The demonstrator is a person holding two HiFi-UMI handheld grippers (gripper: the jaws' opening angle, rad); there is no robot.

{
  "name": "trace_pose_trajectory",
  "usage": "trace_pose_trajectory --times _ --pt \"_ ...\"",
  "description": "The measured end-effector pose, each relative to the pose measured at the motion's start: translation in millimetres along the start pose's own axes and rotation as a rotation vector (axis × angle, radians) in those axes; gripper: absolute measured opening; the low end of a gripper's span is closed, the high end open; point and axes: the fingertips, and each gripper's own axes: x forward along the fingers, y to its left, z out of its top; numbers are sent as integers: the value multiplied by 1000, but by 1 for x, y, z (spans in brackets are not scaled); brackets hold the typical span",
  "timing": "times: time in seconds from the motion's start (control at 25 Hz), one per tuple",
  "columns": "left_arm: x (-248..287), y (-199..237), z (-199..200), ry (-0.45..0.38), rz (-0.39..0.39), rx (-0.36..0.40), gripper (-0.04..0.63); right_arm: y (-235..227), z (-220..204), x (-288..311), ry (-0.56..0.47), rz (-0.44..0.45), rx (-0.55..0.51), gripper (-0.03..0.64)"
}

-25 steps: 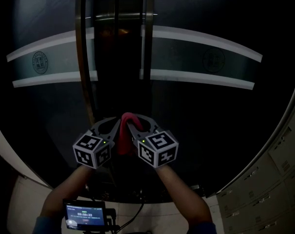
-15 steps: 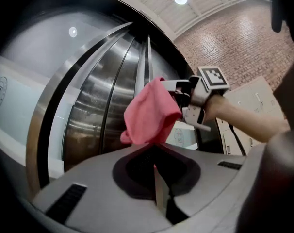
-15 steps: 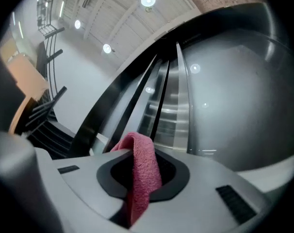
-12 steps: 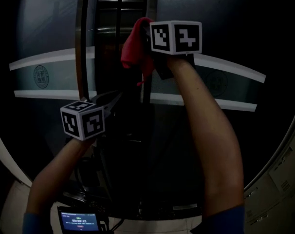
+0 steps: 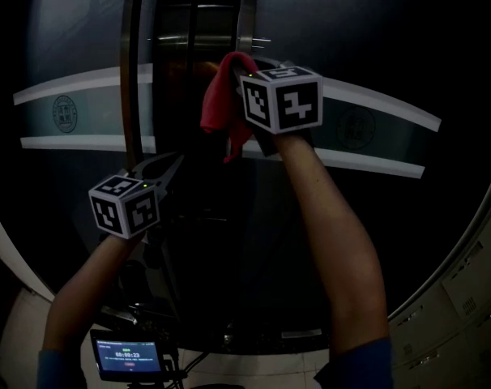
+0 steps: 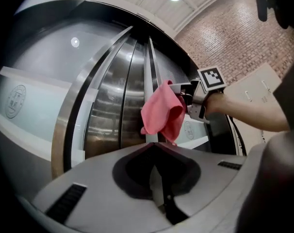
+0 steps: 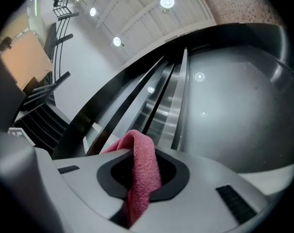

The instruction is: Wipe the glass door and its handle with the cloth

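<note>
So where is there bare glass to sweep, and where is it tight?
Free: glass left of the left handle, and glass right of the right handle. Crowded: the strip between the handles, where the right hand-held gripper holds the cloth.

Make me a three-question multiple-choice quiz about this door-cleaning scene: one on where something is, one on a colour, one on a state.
1. Where is the cloth? A in a bucket; B raised by the door handle; C on a chair.
2. Cloth colour? A blue; B pink; C white.
3. The left gripper is: A shut and empty; B gripping the cloth; C wide open.

Answers: B, the right gripper holds it up in front of the steel bar; B, it looks pink in both gripper views; A, its jaws meet with nothing between them.
</note>
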Motion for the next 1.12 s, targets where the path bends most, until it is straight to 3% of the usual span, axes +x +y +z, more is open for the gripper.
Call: trace_pose_trajectory --times 0.24,0.36,0.52,0.76,0.88,1.12 --pt "-12 -27 -41 32 -16 48 8 45 -103 -36 38 27 115 32" --pt "-17 -34 -61 39 -27 29 8 57 -153 -50 72 11 197 32" --pt "-22 -42 -88 46 -27 8 8 75 -202 -65 101 1 233 32" --pt "-24 -62 -130 76 -52 86 8 107 -272 -88 152 5 320 32" --pt "-22 -68 -152 108 -61 74 8 121 -312 -99 199 4 379 34" --pt "-19 -66 -176 156 -44 59 8 130 -339 -105 228 20 407 32"
